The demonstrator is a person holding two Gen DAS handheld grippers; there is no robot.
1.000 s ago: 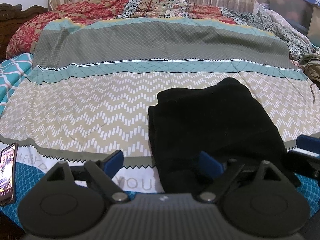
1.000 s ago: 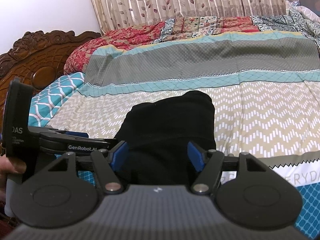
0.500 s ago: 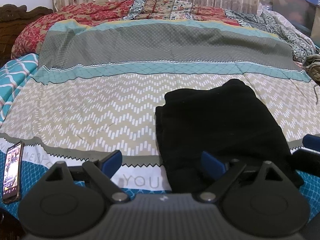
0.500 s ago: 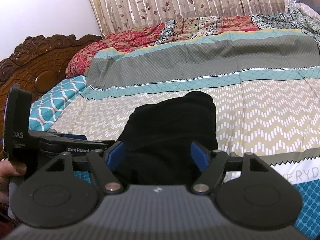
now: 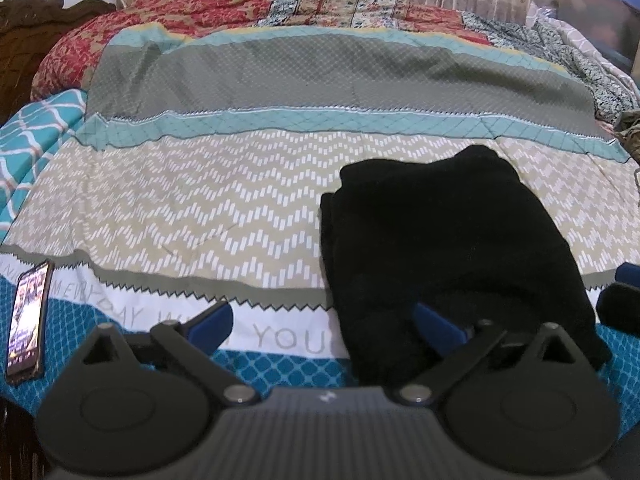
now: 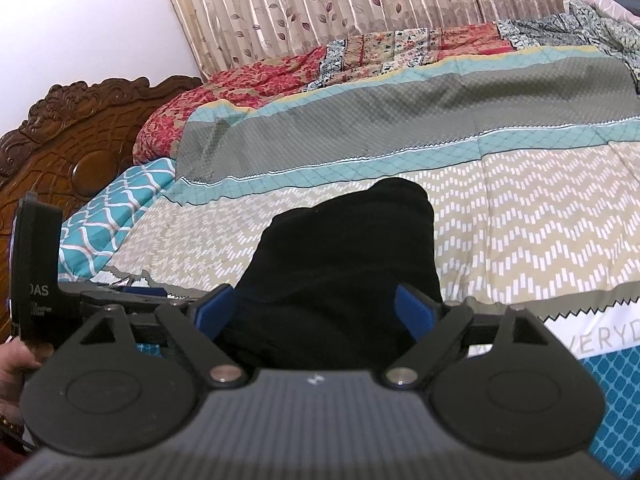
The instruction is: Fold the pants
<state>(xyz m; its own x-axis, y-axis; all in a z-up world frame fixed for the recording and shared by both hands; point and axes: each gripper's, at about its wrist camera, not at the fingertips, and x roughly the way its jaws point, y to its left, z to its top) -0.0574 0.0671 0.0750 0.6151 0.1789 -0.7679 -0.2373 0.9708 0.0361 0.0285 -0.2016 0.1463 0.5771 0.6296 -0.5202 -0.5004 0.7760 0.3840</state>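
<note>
Folding looked all but done: both grippers had just been widening their jaws, with only the near hem of the black pants (image 5: 452, 248) under them, pinched by neither. Left gripper (image 5: 322, 322) pitched steeply down over the bundle's near left corner; right gripper (image 6: 316, 314) tilted more gently across its near edge. Beyond, the pants lay as a compact stack on the patterned bedspread (image 5: 200, 208), perhaps wanting only smoothing.

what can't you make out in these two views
- Black pants: near edge hidden behind the left tool in the left wrist view and the right tool in the right; folds lost in the dark cloth.
- Phone: screen too small.
- Bedspread lettering: cut off by the pants.
</note>
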